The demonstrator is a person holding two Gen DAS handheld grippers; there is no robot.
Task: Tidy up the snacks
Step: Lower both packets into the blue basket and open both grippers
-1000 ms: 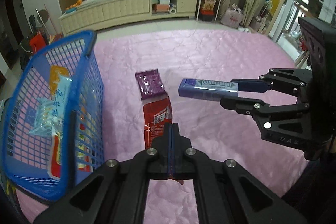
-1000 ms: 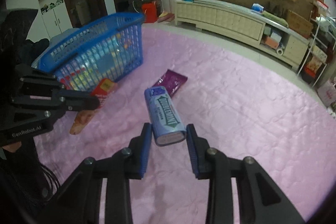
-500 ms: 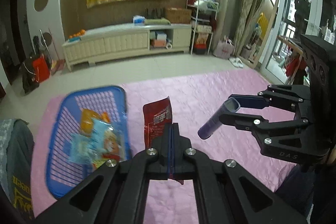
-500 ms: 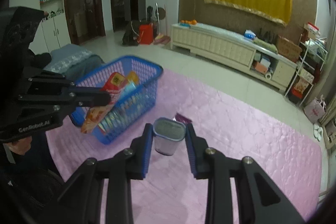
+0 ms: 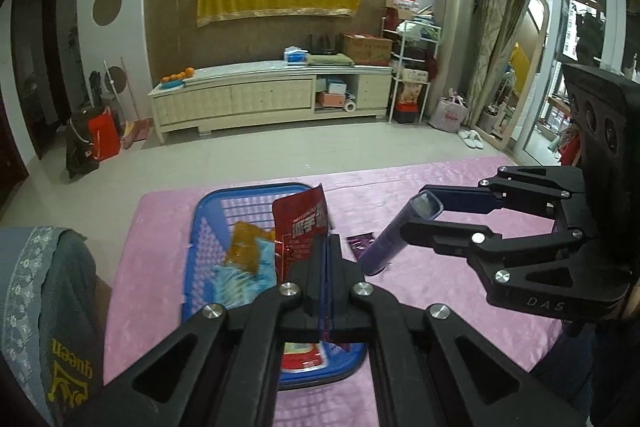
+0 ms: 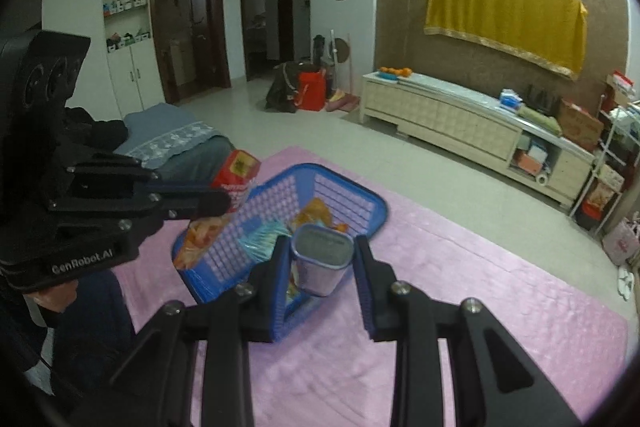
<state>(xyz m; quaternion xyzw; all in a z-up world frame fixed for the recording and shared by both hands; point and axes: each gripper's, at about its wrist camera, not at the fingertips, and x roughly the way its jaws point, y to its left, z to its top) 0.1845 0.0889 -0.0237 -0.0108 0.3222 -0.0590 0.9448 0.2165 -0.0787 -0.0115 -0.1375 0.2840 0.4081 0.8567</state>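
Both grippers hang above a blue basket [image 5: 200, 223] on a pink mat [image 5: 440, 279], each carrying a snack, apparently bound for the basket. The left gripper [image 5: 326, 247] is clamped flat on a red packet [image 5: 302, 227], which stands upright over the basket's middle. The right gripper [image 6: 322, 259], at the basket's 3 o'clock in the left view, is closed narrowly on a blue gum pack [image 6: 322, 255] tilted nose-down toward the rim, likely for dropping in. A purple wrapper [image 5: 360, 241] lies on the mat at 3 o'clock of the basket, still to be collected.
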